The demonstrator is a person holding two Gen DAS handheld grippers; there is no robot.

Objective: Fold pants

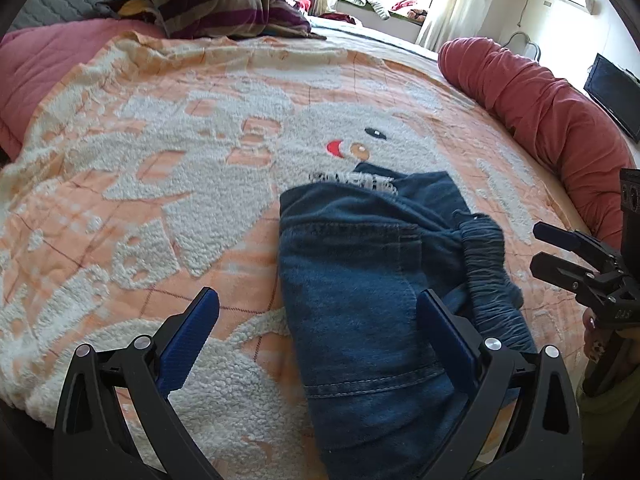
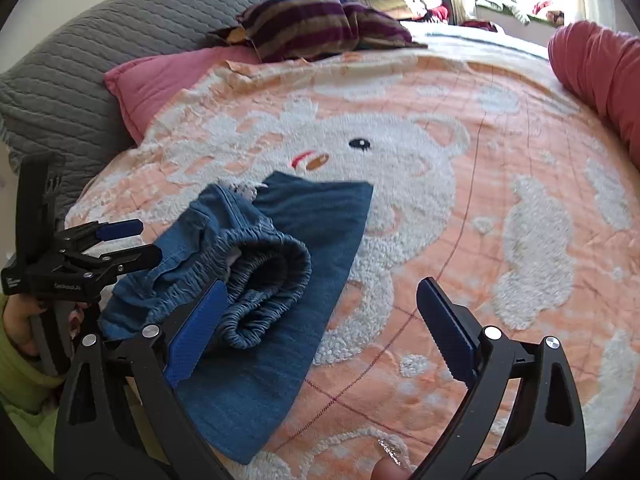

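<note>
Blue denim pants lie folded in a compact bundle on the orange and white blanket. Their elastic waistband is bunched on the right side. My left gripper is open and empty, just above the near left part of the bundle. In the right wrist view the pants lie to the left, the waistband curled on top. My right gripper is open and empty, its left finger over the waistband. Each gripper shows in the other's view, the right one and the left one.
A striped purple pillow and a pink pillow lie at the head of the bed. A rolled red quilt runs along the right edge. A grey padded headboard is behind. A dark screen stands at the far right.
</note>
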